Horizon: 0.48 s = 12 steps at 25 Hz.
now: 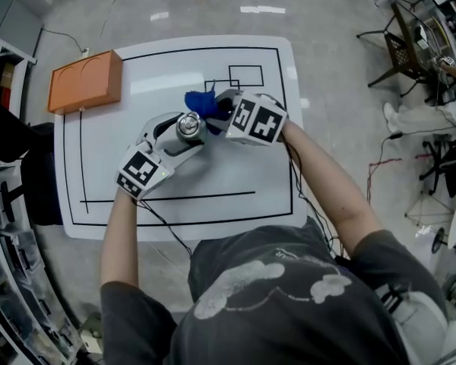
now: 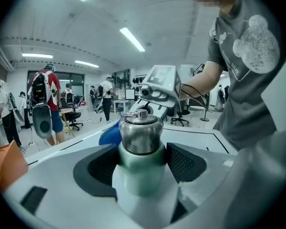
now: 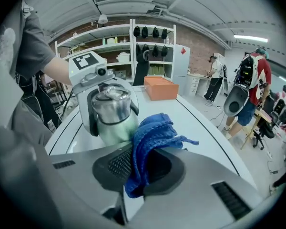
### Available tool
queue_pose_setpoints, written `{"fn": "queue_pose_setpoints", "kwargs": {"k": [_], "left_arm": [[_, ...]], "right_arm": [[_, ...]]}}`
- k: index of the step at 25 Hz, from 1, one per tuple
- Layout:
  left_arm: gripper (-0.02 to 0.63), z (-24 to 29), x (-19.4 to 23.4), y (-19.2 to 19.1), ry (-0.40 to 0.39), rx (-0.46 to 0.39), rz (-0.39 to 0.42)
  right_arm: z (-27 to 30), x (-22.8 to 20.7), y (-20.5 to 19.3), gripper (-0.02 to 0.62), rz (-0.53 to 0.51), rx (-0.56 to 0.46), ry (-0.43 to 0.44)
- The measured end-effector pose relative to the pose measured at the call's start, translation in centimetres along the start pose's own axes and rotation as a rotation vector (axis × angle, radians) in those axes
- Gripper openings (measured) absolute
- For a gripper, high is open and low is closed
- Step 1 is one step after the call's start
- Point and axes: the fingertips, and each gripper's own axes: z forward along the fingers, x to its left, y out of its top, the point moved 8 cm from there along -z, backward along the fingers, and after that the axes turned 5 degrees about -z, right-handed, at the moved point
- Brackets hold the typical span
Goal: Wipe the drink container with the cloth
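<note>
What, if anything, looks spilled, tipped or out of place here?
Nothing stands out. The bottle stands upright with its lid on in the left gripper, the right gripper holds the blue cloth at its side, and no spill shows on the table.

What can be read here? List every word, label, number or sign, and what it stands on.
No legible text anywhere.
Grey T-shirt: pale print, any lettering too blurred to read.
Black-and-white marker cubes: square patterns, no letters.
Green steel-capped drink bottle: no label shows.
White table: black lines only.
</note>
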Motion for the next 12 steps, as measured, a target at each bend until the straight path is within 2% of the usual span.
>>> {"fn": "queue_pose_setpoints", "kwargs": {"k": [3, 6, 10, 12], "left_arm": [[0.325, 0.0, 0.2, 0.1, -0.038, 0.016, 0.018], [0.325, 0.0, 0.3, 0.2, -0.048, 0.026, 0.023], [0.325, 0.1, 0.2, 0.1, -0.021, 0.029, 0.013], [0.327, 0.0, 0.0, 0.0, 0.012, 0.029, -0.02]], "right_arm": [[1.5, 0.1, -1.0, 0.042, 0.004, 0.046, 0.002], [2.3, 0.1, -1.8, 0.041, 0.022, 0.051, -0.008], [2.6, -0.1, -1.9, 0.041, 0.042, 0.041, -0.007], [2.5, 0.0, -2.0, 0.043, 0.044, 0.04, -0.019]]}}
